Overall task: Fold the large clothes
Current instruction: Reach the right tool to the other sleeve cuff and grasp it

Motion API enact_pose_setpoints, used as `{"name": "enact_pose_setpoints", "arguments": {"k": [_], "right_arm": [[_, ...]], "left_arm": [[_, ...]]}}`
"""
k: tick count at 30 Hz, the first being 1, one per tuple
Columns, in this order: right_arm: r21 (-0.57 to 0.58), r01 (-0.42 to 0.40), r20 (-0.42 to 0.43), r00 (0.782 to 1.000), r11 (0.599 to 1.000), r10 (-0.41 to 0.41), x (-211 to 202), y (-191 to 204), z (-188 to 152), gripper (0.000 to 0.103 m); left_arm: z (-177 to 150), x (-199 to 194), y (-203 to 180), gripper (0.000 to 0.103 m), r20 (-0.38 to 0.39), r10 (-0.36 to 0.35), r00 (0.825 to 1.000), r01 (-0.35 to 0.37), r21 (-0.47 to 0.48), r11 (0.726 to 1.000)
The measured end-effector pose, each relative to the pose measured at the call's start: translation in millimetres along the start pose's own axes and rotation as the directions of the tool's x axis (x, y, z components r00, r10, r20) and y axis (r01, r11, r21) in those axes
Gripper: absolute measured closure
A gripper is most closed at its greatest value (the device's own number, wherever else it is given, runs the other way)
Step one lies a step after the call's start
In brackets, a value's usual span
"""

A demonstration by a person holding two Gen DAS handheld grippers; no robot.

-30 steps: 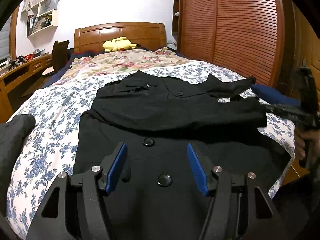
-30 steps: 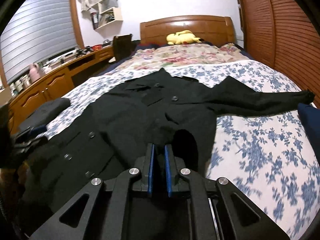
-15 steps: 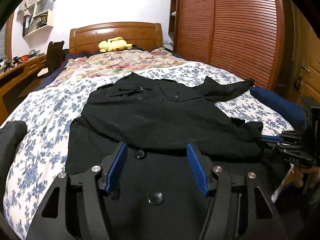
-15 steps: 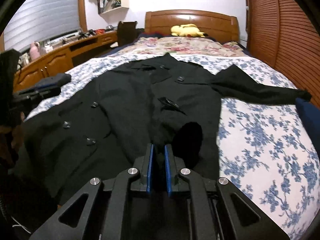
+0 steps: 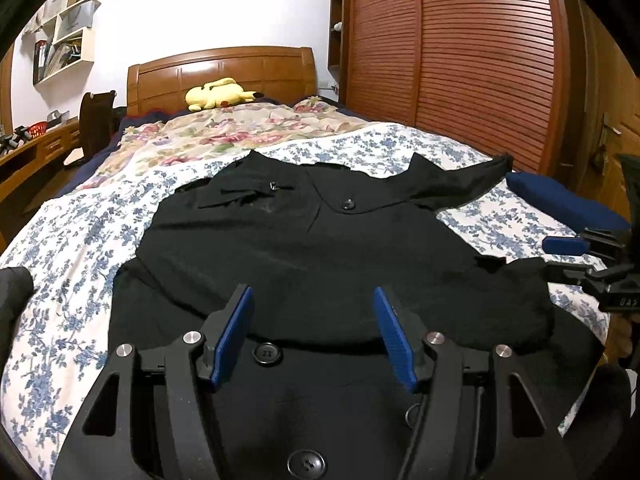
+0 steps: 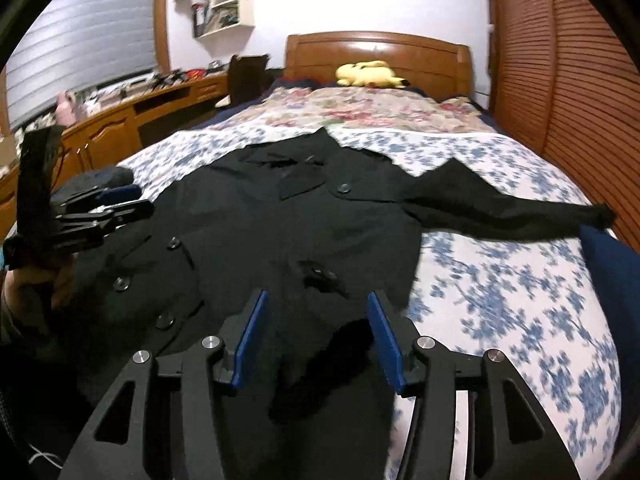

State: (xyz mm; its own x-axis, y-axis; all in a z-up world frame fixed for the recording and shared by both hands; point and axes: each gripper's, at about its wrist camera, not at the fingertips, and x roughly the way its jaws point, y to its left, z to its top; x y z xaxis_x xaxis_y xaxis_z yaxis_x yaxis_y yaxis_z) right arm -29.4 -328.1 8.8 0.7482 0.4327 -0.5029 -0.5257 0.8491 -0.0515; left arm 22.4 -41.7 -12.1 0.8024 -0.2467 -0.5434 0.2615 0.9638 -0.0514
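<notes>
A black buttoned coat point(image 5: 304, 248) lies face up on the flowered bedsheet point(image 5: 72, 240). One sleeve is folded across its body, with the cuff point(image 6: 320, 344) resting near the right edge. The other sleeve point(image 6: 500, 212) stretches out to the right. My right gripper point(image 6: 316, 332) hangs just above that cuff and its jaws are opening. The cloth lies between them, but the pads do not press on it. That gripper also shows in the left wrist view point(image 5: 580, 264). My left gripper point(image 5: 314, 320) stands open over the coat's lower front by a button point(image 5: 267, 354), holding nothing.
A yellow plush toy point(image 5: 218, 94) lies by the wooden headboard point(image 5: 224, 72). A blue cushion point(image 5: 560, 204) sits on the bed's right edge beside the louvred wardrobe point(image 5: 480, 64). A wooden desk point(image 6: 132, 116) runs along the left wall. A dark bundle point(image 5: 12, 292) lies at the sheet's left edge.
My right gripper brought the sleeve cuff down onto the coat and its jaws parted off it. My left gripper shifted over the coat's lower front, staying open.
</notes>
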Motion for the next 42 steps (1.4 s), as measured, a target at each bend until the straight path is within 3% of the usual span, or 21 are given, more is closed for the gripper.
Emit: {"name": "enact_pose_setpoints", "arguments": {"k": [5,9,19,26,33,38,42], "right_arm": [[-0.013,-0.013,-0.104,0.995,1.0,0.011,47,-3,-2,0.05],[0.008,-0.023,-0.222,0.975,1.0,0.025,85,-14,-12,0.05],[0.021,-0.018,-0.173,0.985,1.0,0.022,86,-11,-20,0.05],[0.064,-0.02,-0.192,0.981,0.998,0.032,53,-15,-14,0.05],[-0.001,0.09,-0.142,0.986,0.996,-0.089,13,-44,24,0.049],[0.034,0.173,-0.126,0.978,0.984,-0.168,16,-92,52,0.032],[0.095,0.249,-0.143,0.962,0.964,-0.234,34,-137,67,0.03]], "left_arm": [[-9,8,-1,0.04,-0.014,-0.01,1.0,0.01,-0.006,1.0],[-13,8,-1,0.04,-0.003,-0.019,1.0,0.019,-0.012,1.0],[-20,9,-6,0.04,0.016,-0.003,1.0,0.003,0.001,1.0],[-23,9,-10,0.04,0.019,0.009,1.0,-0.01,0.026,1.0],[-24,8,-10,0.04,0.029,0.005,1.0,-0.006,0.025,1.0],[-25,8,-12,0.04,0.036,0.012,0.999,-0.013,0.028,1.0],[-26,7,-13,0.04,0.037,0.017,0.999,-0.019,0.032,0.999]]}}
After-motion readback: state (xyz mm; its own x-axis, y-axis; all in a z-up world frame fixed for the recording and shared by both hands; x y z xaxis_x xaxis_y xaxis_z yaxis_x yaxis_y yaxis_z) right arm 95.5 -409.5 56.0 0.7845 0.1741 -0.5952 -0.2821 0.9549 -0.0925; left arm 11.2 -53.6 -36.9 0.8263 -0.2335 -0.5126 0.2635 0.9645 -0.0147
